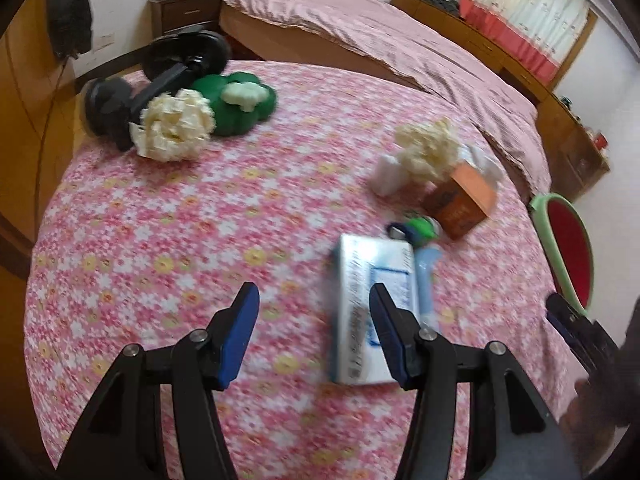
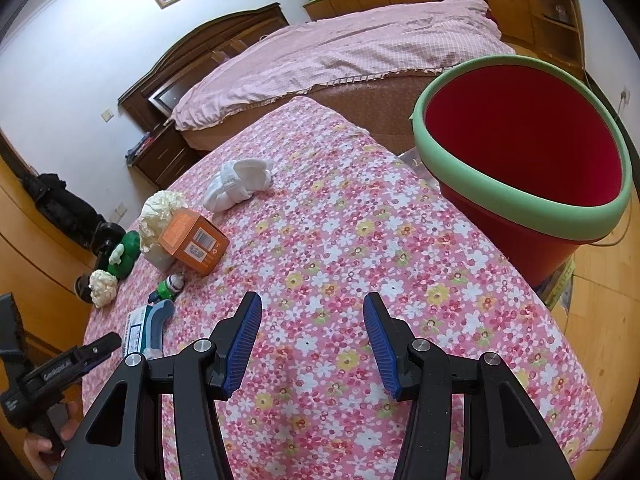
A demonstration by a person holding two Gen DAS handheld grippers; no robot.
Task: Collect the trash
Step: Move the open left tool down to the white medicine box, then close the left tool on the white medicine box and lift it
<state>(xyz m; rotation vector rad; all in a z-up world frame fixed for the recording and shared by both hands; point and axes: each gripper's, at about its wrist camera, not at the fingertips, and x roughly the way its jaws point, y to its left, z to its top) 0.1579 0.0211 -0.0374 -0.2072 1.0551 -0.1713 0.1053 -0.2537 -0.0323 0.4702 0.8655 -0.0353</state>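
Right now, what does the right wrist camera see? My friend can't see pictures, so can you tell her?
The open right hand-held gripper hovers, holding nothing, over a table with a pink flowered cloth. A big red bucket with a green rim stands at the right edge; an orange cardboard box and a crumpled white tissue lie further left.

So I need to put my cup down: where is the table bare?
Bare cloth lies between the right gripper, the white bundle and the red bin. Another patch lies ahead of the left gripper. Crowded around the orange box and the white-blue packet.
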